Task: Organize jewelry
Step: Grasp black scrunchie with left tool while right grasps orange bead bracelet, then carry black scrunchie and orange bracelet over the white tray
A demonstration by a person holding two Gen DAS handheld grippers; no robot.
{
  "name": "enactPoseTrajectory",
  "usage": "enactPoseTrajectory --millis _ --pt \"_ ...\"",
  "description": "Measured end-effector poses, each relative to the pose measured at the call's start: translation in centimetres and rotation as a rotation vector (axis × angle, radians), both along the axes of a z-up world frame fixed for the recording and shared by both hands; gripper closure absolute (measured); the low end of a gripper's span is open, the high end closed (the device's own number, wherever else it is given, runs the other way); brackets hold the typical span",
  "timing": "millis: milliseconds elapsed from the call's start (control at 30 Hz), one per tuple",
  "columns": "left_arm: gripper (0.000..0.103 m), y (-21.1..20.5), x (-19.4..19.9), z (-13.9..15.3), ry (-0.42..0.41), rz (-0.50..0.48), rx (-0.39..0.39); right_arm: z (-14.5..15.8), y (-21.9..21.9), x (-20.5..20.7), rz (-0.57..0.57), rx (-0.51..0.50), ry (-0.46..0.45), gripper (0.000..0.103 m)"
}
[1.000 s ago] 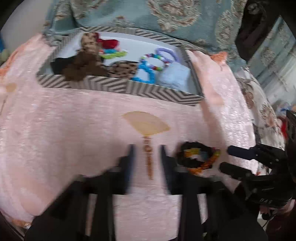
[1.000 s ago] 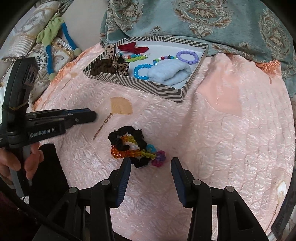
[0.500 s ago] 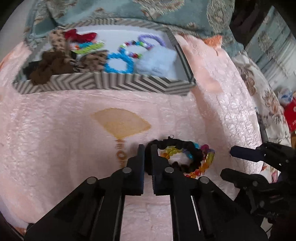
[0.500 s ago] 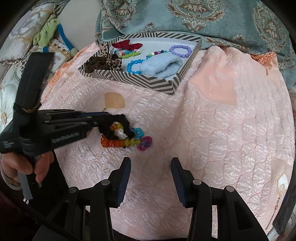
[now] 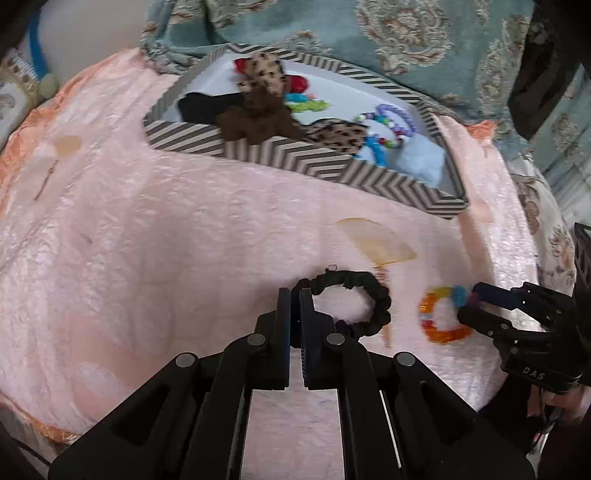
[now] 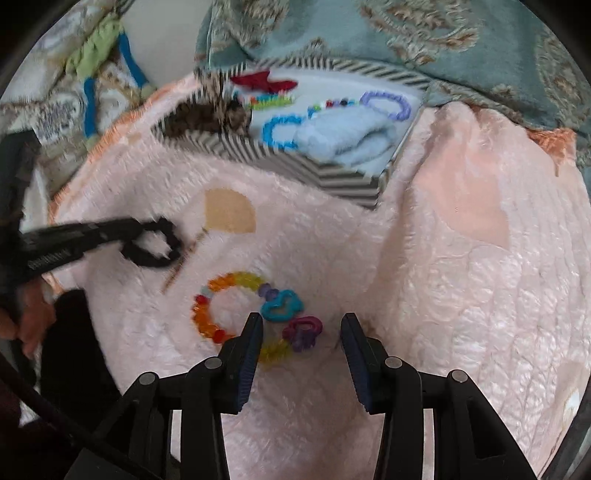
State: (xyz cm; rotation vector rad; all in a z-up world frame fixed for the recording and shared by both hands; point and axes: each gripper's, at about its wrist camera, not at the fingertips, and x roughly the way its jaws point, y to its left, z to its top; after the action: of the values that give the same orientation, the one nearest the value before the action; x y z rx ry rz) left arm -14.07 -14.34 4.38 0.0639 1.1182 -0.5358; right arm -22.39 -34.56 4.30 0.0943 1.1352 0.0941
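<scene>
My left gripper (image 5: 295,295) is shut on a black scrunchie (image 5: 380,295), gripping its left end over the pink quilt. In the right wrist view this gripper (image 6: 142,230) comes in from the left with the scrunchie (image 6: 159,260) hanging from it. A rainbow bead bracelet (image 6: 221,284) with teal and purple charms lies on the quilt, apart from the scrunchie. My right gripper (image 6: 301,325) stands open just above it, the purple charm between its fingers and no pad touching it. From the left wrist view, the right gripper (image 5: 469,301) sits at the bracelet (image 5: 439,325).
A chevron-striped box (image 5: 280,155) at the back of the quilt holds fabric bows, bead bracelets and a folded blue cloth (image 6: 343,136). A teal patterned cushion (image 5: 369,33) lies behind it. A person's hand (image 6: 29,321) holds the left tool.
My left gripper shut on the scrunchie and dragged it left, off the rainbow bracelet. My right gripper came down closer over the bracelet, jaws unchanged.
</scene>
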Motion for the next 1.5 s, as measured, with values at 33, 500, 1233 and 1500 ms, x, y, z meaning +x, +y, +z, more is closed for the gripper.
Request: enactPoseTrajectory --millis 33,500,1233,1500 --pt "0.099 0.1 0.1 -0.2 0.002 0.008 0.011 0.0 0.2 0.0 0.007 -0.015 -0.01 0.06" --pt "0.098 -1.7 -0.1 -0.9 -0.028 -0.046 0.021 3.5 -0.2 -0.2 0.003 -0.023 -0.136 0.095" --pt "0.098 -5.0 6.0 8.1 -0.187 0.025 -0.044 12.0 -3.1 7.1 -0.049 -0.007 -0.297 0.095" --pt "0.098 -8.5 10.2 6.8 -0.189 0.029 -0.003 11.1 -4.1 14.1 -0.052 0.0 -0.266 0.095"
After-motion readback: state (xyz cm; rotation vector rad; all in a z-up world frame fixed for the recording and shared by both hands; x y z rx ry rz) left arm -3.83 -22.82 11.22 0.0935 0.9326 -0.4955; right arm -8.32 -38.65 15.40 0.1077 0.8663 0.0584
